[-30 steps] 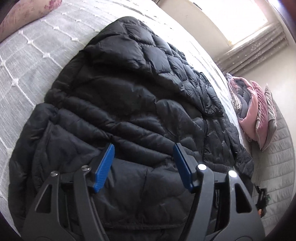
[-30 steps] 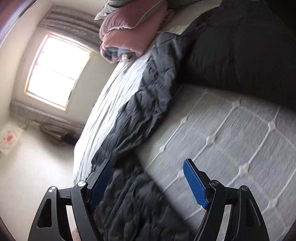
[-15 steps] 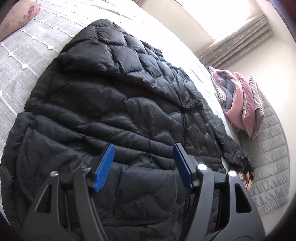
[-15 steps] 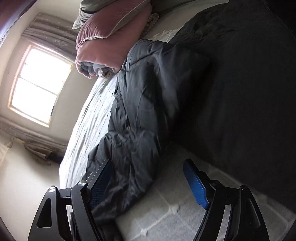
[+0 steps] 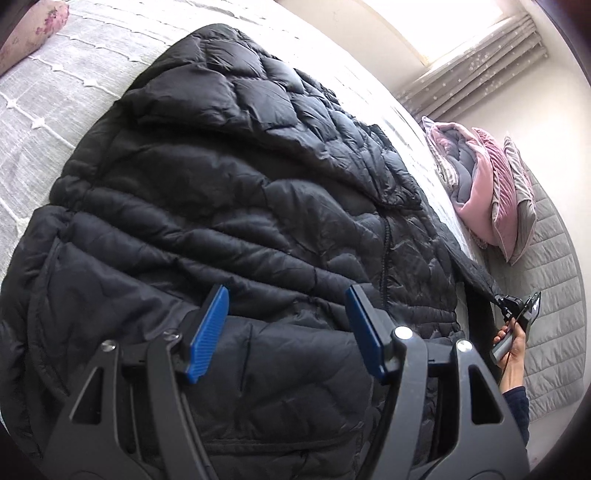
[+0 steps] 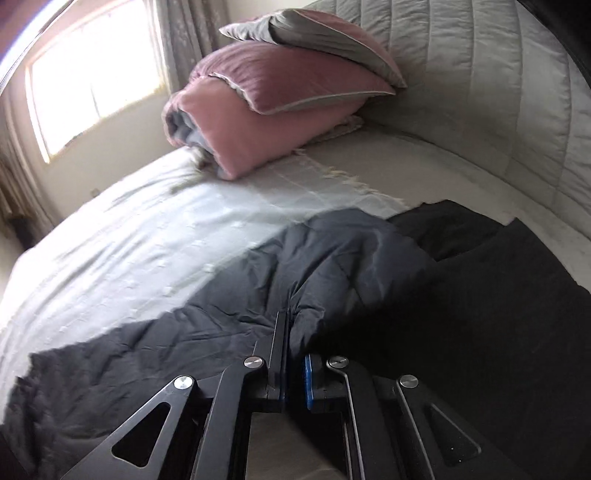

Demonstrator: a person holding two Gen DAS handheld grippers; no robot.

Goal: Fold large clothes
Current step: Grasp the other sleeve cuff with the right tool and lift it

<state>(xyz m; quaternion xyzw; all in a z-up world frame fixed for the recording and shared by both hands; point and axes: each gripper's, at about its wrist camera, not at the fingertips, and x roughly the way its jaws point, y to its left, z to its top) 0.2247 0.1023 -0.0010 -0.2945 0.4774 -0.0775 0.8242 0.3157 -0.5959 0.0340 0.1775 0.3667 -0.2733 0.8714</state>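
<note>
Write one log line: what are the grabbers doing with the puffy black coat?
left gripper: open above black puffer jacket | right gripper: shut on jacket sleeve

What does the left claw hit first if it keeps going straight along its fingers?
Most likely the black puffer jacket: the open left claw points down at its quilted body, nothing between. Depth is unclear.

Grey-covered bed [image 5: 55, 110] bearing black quilted jacket [image 5: 240, 203], folded pink duvet [image 6: 258, 122], floral pillow [image 5: 33, 26]
</note>
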